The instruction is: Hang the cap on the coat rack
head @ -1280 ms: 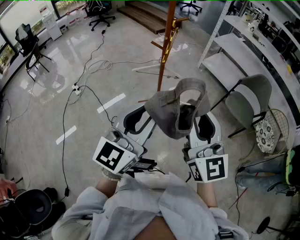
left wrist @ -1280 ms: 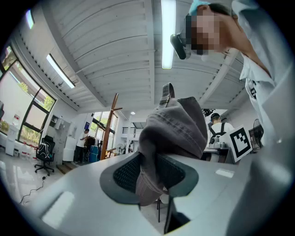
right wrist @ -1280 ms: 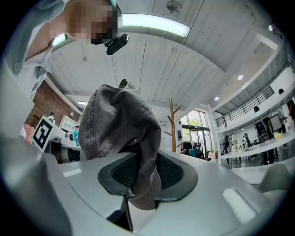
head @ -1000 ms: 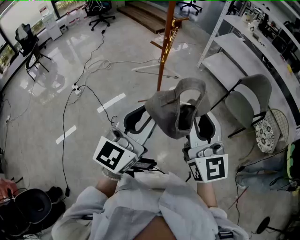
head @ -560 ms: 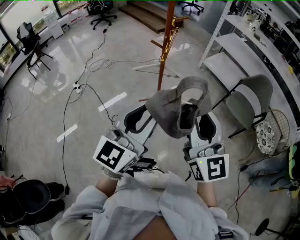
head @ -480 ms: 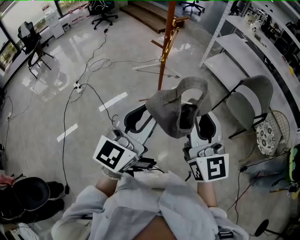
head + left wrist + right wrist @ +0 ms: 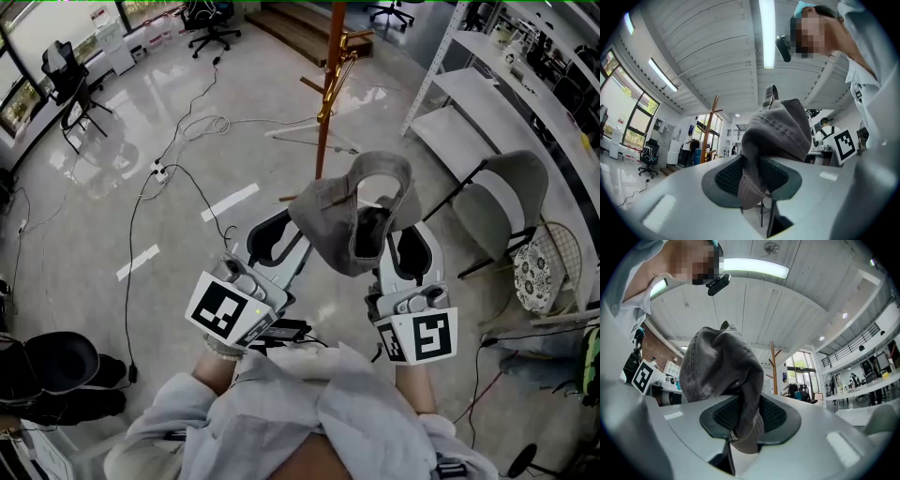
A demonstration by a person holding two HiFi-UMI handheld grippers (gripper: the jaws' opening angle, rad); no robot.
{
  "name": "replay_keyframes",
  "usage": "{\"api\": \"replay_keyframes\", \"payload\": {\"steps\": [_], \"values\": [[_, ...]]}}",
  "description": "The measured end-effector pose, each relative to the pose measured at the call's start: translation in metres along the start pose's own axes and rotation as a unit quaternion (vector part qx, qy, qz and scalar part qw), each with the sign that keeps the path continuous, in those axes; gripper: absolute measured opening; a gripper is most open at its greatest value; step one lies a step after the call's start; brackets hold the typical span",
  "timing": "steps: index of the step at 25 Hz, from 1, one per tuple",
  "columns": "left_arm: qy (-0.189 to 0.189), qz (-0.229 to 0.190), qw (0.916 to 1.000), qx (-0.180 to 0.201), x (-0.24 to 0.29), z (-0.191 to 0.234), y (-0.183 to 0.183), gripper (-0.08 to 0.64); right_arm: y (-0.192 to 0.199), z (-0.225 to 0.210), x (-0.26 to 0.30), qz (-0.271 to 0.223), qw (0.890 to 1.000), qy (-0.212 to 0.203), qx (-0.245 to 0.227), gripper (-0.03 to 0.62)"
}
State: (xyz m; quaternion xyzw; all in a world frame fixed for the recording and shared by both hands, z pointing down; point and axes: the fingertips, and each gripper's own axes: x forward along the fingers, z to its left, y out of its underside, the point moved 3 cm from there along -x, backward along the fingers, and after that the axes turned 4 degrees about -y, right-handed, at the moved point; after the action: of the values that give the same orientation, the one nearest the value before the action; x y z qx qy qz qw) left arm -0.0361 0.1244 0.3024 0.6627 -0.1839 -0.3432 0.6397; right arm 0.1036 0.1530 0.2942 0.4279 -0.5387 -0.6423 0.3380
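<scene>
In the head view one grey cap is held up by two grippers, the left gripper and the right gripper raised side by side, with one coat rack beyond the cap across bare floor and one folding chair to the cap's right. In the left gripper view the jaws are clamped on the cap's cloth, the coat rack left of the cap. In the right gripper view the jaws pinch a fold of the cap, the coat rack right of it.

The cap is washed grey with paler stitching, the left gripper and right gripper white with black inside the jaws and black-and-white square markers, the coat rack reddish-brown with brass-gold hooks, the floor glossy pale grey with white stripes.
</scene>
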Motion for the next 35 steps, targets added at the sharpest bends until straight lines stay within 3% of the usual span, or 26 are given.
{"api": "replay_keyframes", "payload": {"steps": [18, 27, 35], "values": [[0.002, -0.002, 1.0, 0.007, 0.008, -0.003, 0.011, 0.11, 0.011, -0.01, -0.002, -0.003, 1.0, 0.004, 0.002, 0.123], [0.005, -0.007, 0.9999, 0.006, 0.034, 0.032, 0.02, 0.11, 0.023, -0.023, 0.037, -0.007, 1.0, 0.009, -0.002, 0.123], [0.005, -0.005, 1.0, 0.002, 0.091, 0.087, 0.019, 0.11, 0.028, -0.056, 0.109, -0.003, 1.0, 0.012, 0.0, 0.123]]}}
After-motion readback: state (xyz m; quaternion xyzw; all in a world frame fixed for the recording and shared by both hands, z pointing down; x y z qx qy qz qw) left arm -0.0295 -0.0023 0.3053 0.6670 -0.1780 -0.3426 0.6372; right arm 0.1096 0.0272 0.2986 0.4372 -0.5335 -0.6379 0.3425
